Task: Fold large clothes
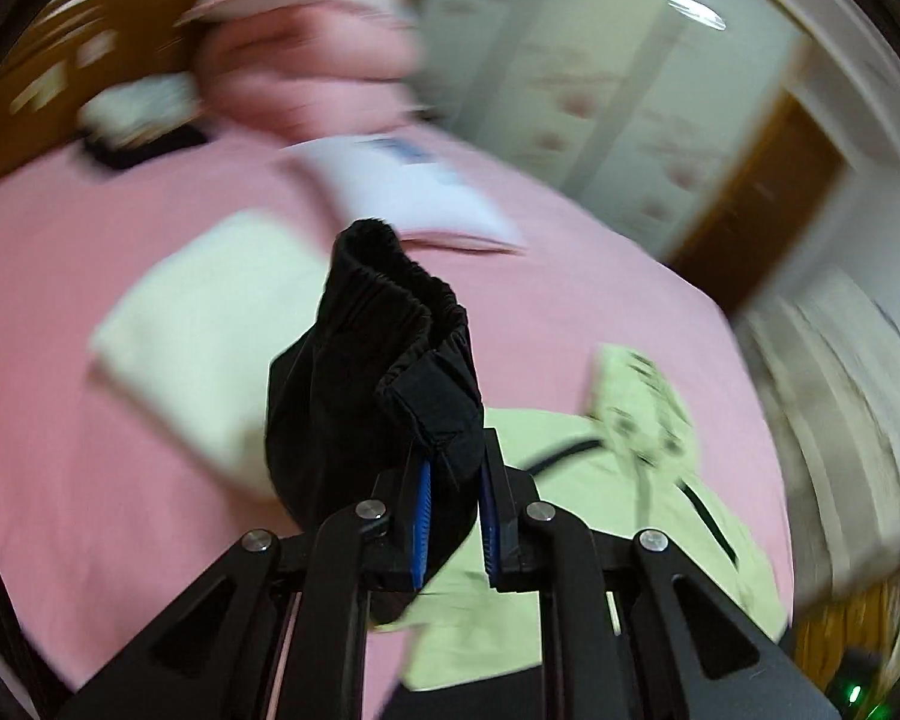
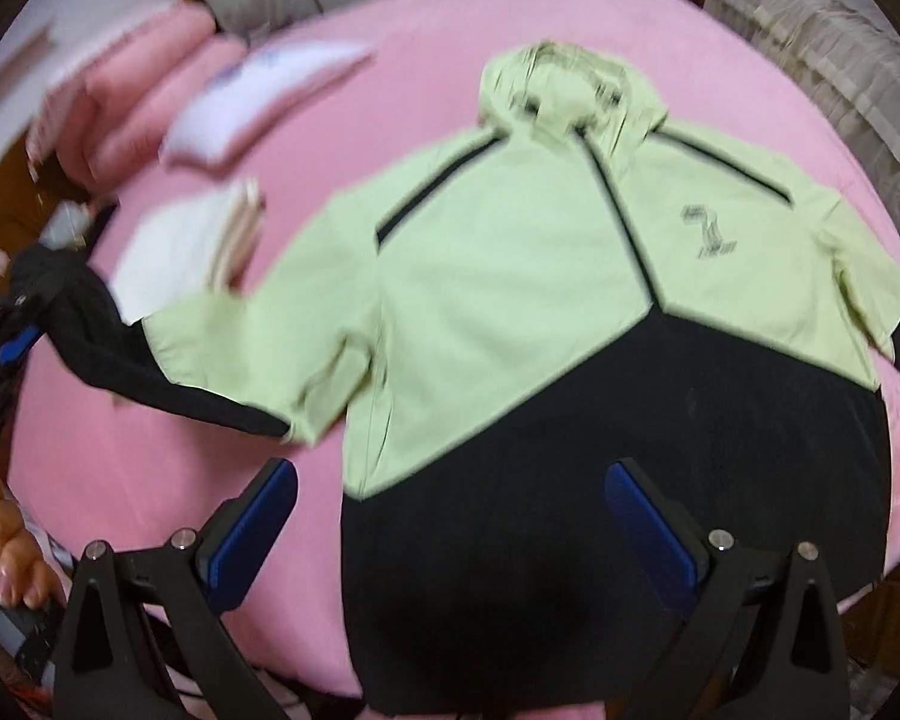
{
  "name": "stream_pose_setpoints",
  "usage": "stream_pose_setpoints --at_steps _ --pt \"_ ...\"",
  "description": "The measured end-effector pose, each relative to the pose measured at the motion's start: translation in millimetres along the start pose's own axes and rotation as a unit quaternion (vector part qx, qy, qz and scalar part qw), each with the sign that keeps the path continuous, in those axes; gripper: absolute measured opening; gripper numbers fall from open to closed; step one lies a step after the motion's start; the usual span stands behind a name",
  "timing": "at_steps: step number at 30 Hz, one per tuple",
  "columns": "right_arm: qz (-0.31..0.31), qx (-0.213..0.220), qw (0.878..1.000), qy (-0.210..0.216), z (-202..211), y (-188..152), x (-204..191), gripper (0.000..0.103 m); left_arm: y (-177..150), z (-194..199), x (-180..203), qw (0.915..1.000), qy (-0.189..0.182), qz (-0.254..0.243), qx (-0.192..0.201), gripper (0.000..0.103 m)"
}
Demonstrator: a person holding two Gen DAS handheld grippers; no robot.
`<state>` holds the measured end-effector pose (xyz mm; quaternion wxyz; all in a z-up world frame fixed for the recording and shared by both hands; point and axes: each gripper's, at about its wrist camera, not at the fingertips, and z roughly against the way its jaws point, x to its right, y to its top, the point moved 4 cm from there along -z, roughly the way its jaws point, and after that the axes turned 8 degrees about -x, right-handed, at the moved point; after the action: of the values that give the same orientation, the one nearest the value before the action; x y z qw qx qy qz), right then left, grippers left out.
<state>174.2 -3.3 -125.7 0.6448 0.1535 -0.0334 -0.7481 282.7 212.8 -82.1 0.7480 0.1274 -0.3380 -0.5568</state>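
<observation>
One black cuff point(image 1: 384, 360) pinched in left claw point(image 1: 453, 516), above bed point(image 1: 90, 450).

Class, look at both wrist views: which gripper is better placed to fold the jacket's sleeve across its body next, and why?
Probably the left. The left gripper is shut on the black cuff; the right gripper hangs open over the jacket, holding nothing.

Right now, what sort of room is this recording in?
Most likely a bedroom. The jacket lies spread on a bed with a pink sheet, pink pillows sit at its head, and wardrobe-like doors stand behind.
</observation>
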Motion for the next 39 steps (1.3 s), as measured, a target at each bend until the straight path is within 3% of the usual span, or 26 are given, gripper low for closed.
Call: stream_pose_setpoints --at_steps 3,7,10,14,18,21,22,24,27,31,35,39 --pt "-0.006 0.048 0.999 0.016 15 12 29 0.103 -6 -11 65 0.9969 -0.047 -0.059 -0.019 0.012" --pt "-0.036 0.097 0.995 0.007 25 26 87 0.103 -27 -60 138 0.9896 -0.081 -0.093 -0.073 0.012" --pt "-0.071 0.106 0.992 -0.016 17 33 140 0.103 -58 -113 177 0.9841 -0.080 -0.097 -0.125 0.015" --pt "-0.117 0.076 0.990 -0.013 -8 38 200 0.103 -106 -194 212 0.9689 -0.053 -0.096 -0.222 0.018" --pt "-0.144 0.034 0.988 0.032 -37 37 239 0.103 -161 -246 205 0.9450 -0.028 -0.076 -0.317 0.045" --pt "-0.141 0.007 0.986 0.092 -57 36 246 0.103 -188 -244 193 0.9384 -0.038 -0.050 -0.340 0.070" --pt "-0.144 -0.004 0.983 0.118 -64 36 246 0.103 -188 -235 180 0.9379 -0.043 -0.043 -0.341 0.073" --pt "-0.153 -0.024 0.974 0.162 -75 34 239 0.101 -193 -215 171 0.9450 -0.056 -0.035 -0.321 0.073" --pt "-0.161 -0.047 0.963 0.209 -88 34 227 0.089 -180 -182 158 0.9609 -0.060 -0.031 -0.269 0.087" --pt "-0.146 -0.090 0.953 0.248 -110 33 194 0.077 -165 -152 125 0.9707 -0.006 -0.037 -0.237 0.089" --pt "-0.152 -0.115 0.948 0.254 -137 41 163 0.053 -163 -136 72 0.9670 0.070 -0.020 -0.244 0.089" --pt "-0.165 -0.106 0.950 0.243 -159 66 142 0.052 -176 -139 23 0.9528 0.099 0.009 -0.287 0.089"
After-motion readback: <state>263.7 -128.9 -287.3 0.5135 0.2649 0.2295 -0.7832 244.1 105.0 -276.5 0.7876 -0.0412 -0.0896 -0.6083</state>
